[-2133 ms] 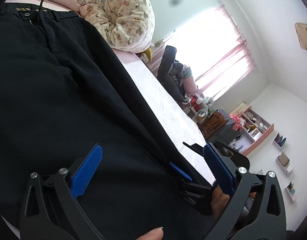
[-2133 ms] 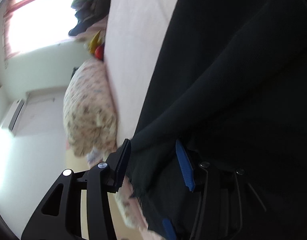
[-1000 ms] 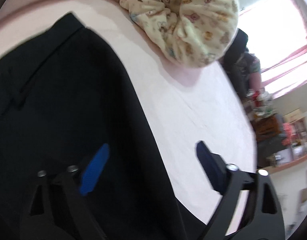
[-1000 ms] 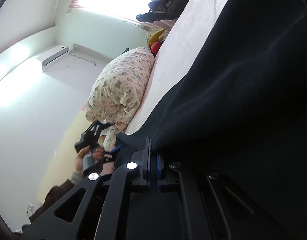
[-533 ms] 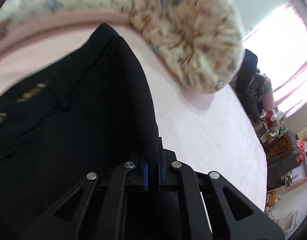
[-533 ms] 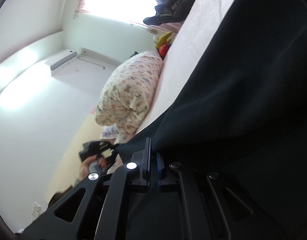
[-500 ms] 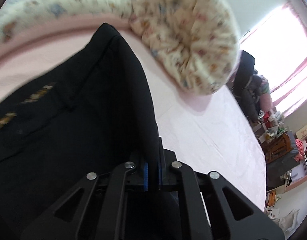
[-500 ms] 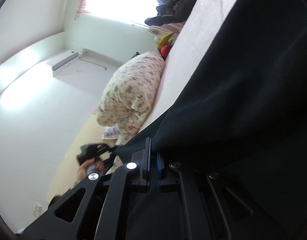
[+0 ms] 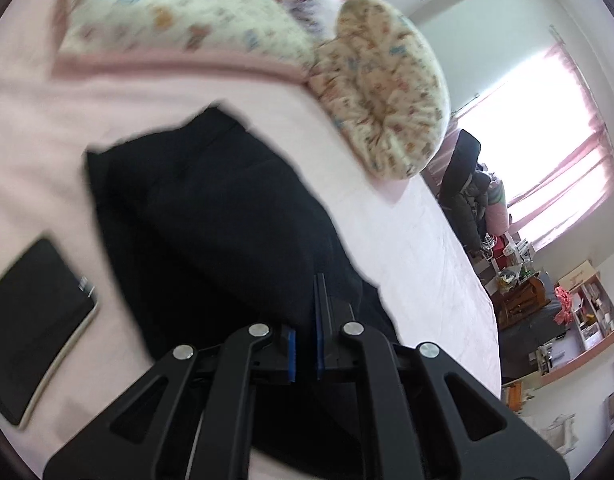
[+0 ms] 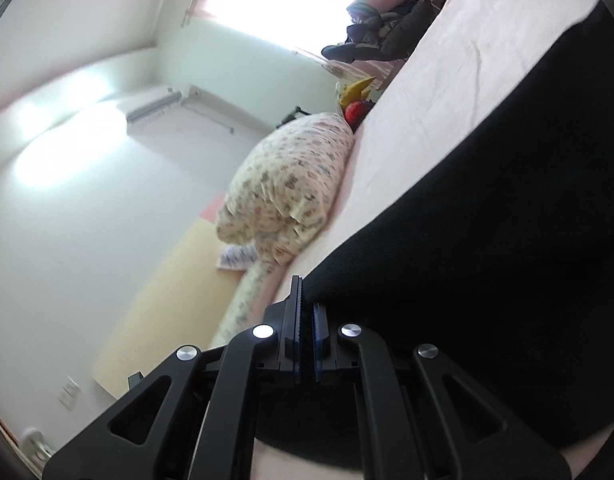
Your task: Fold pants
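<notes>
I have both the left gripper (image 9: 305,344) and right gripper (image 10: 305,340) jaws pinched tight on the pants (image 9: 211,216) edge, soft, limp cloth that sags between holds.

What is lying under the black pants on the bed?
The black pants lie on the pink bed sheet, which shows all around them. A tablet lies beside them, not under. Whatever is directly beneath the fabric is covered and cannot be seen.

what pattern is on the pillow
Cream with small multicoloured cartoon prints; the pillow shows sharpest in the right wrist view.
</notes>
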The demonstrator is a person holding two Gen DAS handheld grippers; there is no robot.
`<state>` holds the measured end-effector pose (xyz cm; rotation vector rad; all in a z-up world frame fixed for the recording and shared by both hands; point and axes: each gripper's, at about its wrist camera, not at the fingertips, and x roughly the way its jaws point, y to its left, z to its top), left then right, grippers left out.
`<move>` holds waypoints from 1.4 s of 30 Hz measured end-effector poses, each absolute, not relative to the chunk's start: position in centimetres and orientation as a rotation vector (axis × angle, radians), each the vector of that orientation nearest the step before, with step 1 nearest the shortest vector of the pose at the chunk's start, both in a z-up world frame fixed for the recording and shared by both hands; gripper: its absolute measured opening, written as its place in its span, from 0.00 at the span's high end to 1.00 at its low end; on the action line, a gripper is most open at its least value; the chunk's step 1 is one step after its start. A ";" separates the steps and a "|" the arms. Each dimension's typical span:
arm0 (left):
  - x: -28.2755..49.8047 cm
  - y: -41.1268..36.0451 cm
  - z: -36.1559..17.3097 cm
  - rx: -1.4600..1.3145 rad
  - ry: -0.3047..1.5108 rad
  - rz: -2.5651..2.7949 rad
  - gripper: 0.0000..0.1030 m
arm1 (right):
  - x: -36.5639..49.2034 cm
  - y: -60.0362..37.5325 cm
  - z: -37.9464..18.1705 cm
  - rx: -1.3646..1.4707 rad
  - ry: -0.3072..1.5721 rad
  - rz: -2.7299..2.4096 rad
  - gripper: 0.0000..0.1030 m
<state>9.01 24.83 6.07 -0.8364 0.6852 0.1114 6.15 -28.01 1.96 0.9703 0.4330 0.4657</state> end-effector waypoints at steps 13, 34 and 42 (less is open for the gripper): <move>4.5 24.6 -0.7 -0.890 0.712 0.205 0.74 | 3.8 -27.2 -1.2 0.792 0.822 0.292 0.87; -0.4 20.7 -1.2 -0.657 0.460 0.137 0.02 | 1.7 -42.2 -3.1 1.330 0.714 -0.189 0.62; -0.1 20.8 -1.4 -0.661 0.466 0.137 0.02 | 3.4 -42.9 -2.6 1.149 0.699 -0.298 0.95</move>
